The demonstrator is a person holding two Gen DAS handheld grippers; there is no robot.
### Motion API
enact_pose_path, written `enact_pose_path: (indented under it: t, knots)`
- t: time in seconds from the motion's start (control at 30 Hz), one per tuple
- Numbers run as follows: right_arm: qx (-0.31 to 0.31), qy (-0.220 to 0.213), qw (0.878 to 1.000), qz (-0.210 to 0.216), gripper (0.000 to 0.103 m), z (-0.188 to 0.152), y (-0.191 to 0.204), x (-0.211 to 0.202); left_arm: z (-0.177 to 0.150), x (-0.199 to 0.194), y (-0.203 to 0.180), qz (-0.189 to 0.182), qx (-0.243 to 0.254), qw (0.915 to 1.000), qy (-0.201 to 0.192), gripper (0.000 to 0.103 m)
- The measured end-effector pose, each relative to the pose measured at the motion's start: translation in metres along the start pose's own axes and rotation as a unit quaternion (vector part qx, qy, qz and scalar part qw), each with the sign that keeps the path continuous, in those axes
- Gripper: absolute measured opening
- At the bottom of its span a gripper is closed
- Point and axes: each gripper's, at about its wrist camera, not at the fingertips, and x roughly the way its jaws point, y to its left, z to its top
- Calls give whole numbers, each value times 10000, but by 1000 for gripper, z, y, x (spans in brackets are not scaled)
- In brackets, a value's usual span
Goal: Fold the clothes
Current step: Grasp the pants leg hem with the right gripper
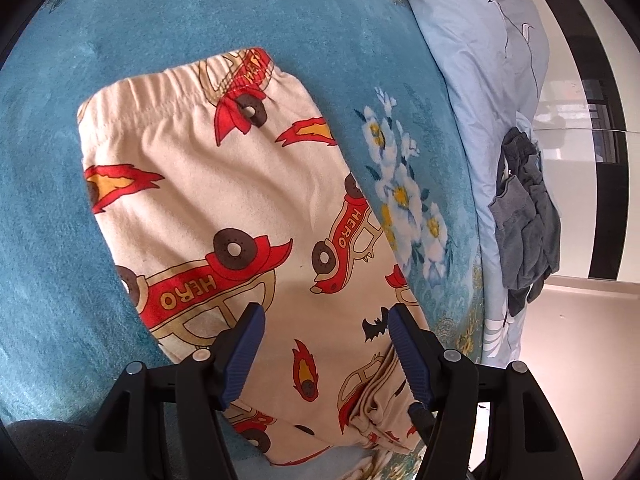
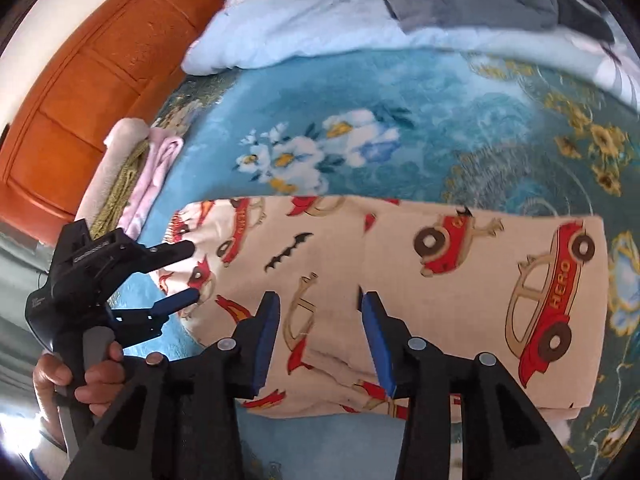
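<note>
Cream children's trousers (image 1: 224, 208) printed with red "HERO" cars lie folded flat on the blue blanket, waistband at the far end in the left wrist view. They also show in the right wrist view (image 2: 460, 264), lying crosswise. My left gripper (image 1: 322, 320) is open, hovering just above the trousers near their bunched leg ends (image 1: 384, 412). It shows in the right wrist view (image 2: 194, 270) at the trousers' left end, held by a hand. My right gripper (image 2: 320, 308) is open above the trousers' middle, holding nothing.
The blue floral blanket (image 1: 200, 12) covers the bed. A light blue duvet (image 1: 472, 56) lies along one side with a grey garment (image 1: 524, 208) on it. Folded pink and cream cloths (image 2: 140, 172) sit by the orange headboard (image 2: 80, 92).
</note>
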Motion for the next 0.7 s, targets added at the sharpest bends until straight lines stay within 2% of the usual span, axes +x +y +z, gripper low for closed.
enact_pose_path:
  t: [0.13,0.2,0.23,0.3,0.33,0.4,0.43,0.5,0.6,0.63,0.7]
  knots:
    - [267,551,9979,-225,44,-5,-13,28,1,-7,6,-121,-154,9997,-149,68]
    - [450,365,9983,-91,44,-6,-14,21,2,-20,9,-209,-219,9983,-494,68]
    - [473,285,9985,-8,44,-6,-14,15,1,-31,9,-195,-206,9961,-841,68]
    - [393,174,9991,67,44,-5,-11,5,-1,-59,10,-4,-195,9856,-1679,68]
    - [288,145,9995,29,44,-3,-9,0,0,-70,13,139,-294,9794,-1994,69]
    - [112,90,9999,-53,44,-2,-6,-10,1,-92,19,426,-490,9631,-2614,76]
    - [54,66,9999,-98,44,-2,-6,-15,4,-99,24,568,-644,9563,-2794,78]
    - [38,15,9999,-116,44,-4,-10,-23,21,-94,44,856,-1226,9584,-2429,78]
    - [167,-40,9998,-112,44,-7,-18,-32,37,-66,80,908,-2153,9630,-1345,78]
    - [215,-38,9997,-100,44,-8,-20,-32,38,-59,86,849,-2323,9622,-1138,78]
    - [296,-23,9995,-73,44,-9,-21,-30,39,-54,87,841,-2350,9617,-1135,78]
